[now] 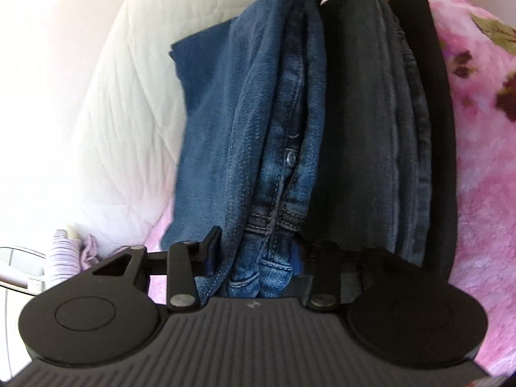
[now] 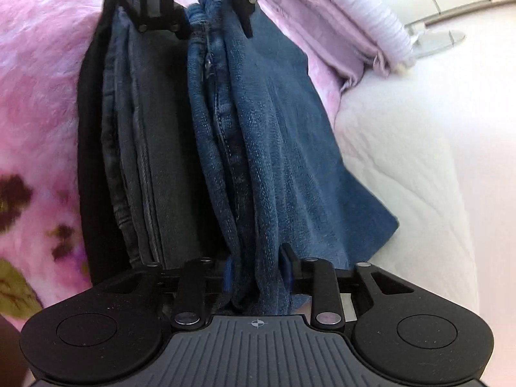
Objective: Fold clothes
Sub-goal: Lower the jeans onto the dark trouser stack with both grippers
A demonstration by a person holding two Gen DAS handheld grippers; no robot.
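**Jeans held at both ends over the bed**

A pink floral blanket (image 1: 483, 161) covers the bed, with a white quilted cover (image 1: 122, 113) alongside it and a striped lilac cloth (image 2: 371, 32) bunched at the far edge. Folded blue jeans (image 1: 258, 129) stretch between the two tools, beside a darker grey garment (image 2: 151, 161) and a black one (image 1: 438, 129) lying on the blanket. The left gripper (image 1: 258, 258) angles downward, clamped on one end of the jeans. The right gripper (image 2: 258, 267) faces it, pinching the opposite end's bunched denim.
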